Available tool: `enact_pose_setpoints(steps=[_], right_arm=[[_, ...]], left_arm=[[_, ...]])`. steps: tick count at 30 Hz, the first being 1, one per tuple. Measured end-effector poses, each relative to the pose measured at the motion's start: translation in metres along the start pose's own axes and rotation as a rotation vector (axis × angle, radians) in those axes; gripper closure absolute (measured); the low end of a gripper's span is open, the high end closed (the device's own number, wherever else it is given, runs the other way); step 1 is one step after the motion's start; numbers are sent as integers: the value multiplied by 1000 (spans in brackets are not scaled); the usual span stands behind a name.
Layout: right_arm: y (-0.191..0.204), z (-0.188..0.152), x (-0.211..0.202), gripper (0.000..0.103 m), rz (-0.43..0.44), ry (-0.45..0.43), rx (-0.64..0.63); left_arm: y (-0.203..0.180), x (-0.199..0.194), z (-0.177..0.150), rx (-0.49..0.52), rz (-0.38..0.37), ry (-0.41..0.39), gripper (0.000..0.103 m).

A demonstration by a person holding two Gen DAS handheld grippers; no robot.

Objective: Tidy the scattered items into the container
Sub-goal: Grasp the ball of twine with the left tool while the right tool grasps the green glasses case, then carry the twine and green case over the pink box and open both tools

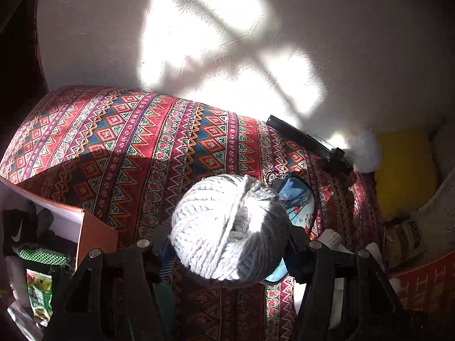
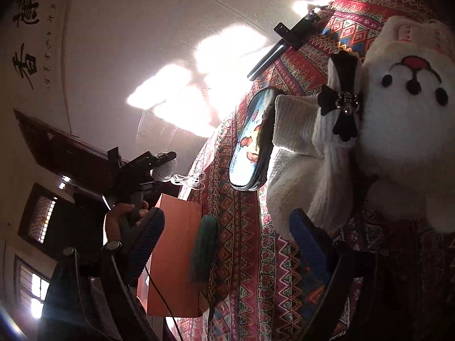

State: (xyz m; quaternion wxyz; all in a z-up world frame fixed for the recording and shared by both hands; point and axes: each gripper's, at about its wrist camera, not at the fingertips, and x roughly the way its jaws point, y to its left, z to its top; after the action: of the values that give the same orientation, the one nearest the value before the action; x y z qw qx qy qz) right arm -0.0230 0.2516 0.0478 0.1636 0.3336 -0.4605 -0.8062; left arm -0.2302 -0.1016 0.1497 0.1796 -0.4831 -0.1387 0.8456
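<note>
Over the red patterned woven cloth [image 1: 119, 142], the left claw [image 1: 227, 244] is gripping a pale grey ball of yarn [image 1: 230, 227], apparently carrying it toward the orange cardboard box [image 1: 96, 227] at the cloth's left edge; the right claw [image 2: 227, 244] is hanging unclenched beside a white plush bear [image 2: 398, 113].

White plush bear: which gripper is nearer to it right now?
Right. The right gripper is open just short of the white plush bear, fingers pointing at it. The left gripper is across the patterned cloth, shut on the yarn ball near the orange box.
</note>
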Motion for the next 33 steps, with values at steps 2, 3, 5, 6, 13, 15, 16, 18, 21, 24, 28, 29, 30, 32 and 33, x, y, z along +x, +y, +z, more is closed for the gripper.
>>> enact_pose_setpoints(steps=[2, 3, 5, 6, 13, 15, 16, 18, 21, 24, 28, 29, 30, 32, 33], right_arm=[[2, -3, -1, 13, -2, -1, 4], [3, -4, -1, 13, -1, -3, 8], [4, -7, -3, 13, 3, -6, 20], [4, -9, -4, 13, 4, -9, 26], [20, -37, 6, 13, 12, 57, 5], [28, -52, 21, 13, 37, 116, -6], [32, -62, 31, 14, 66, 155, -2], [39, -84, 59, 20, 114, 232, 11], [48, -111, 120, 31, 126, 353, 46], [51, -122, 181, 39, 92, 414, 82], [53, -112, 240, 40, 18, 421, 103], [51, -109, 252, 40, -8, 427, 107], [46, -108, 265, 40, -28, 439, 123], [42, -105, 281, 47, -21, 445, 149], [45, -104, 288, 46, -14, 450, 137]], left_arm=[[-3, -47, -23, -40, -123, -27, 43], [-3, -67, -37, -53, -167, -45, 43], [3, -105, -66, -78, -225, -100, 43], [7, -124, -82, -90, -233, -139, 43], [78, -190, -154, -213, -172, -346, 43], [99, -198, -162, -222, -142, -389, 43], [111, -203, -165, -230, -143, -408, 43], [132, -210, -166, -268, -132, -432, 43], [156, -226, -166, -278, -98, -488, 42], [176, -234, -171, -267, -37, -507, 42], [210, -232, -175, -314, -51, -482, 42], [218, -231, -176, -335, -44, -473, 42], [225, -233, -177, -347, -51, -475, 42], [236, -236, -178, -364, -54, -490, 42], [241, -238, -178, -379, -46, -493, 42]])
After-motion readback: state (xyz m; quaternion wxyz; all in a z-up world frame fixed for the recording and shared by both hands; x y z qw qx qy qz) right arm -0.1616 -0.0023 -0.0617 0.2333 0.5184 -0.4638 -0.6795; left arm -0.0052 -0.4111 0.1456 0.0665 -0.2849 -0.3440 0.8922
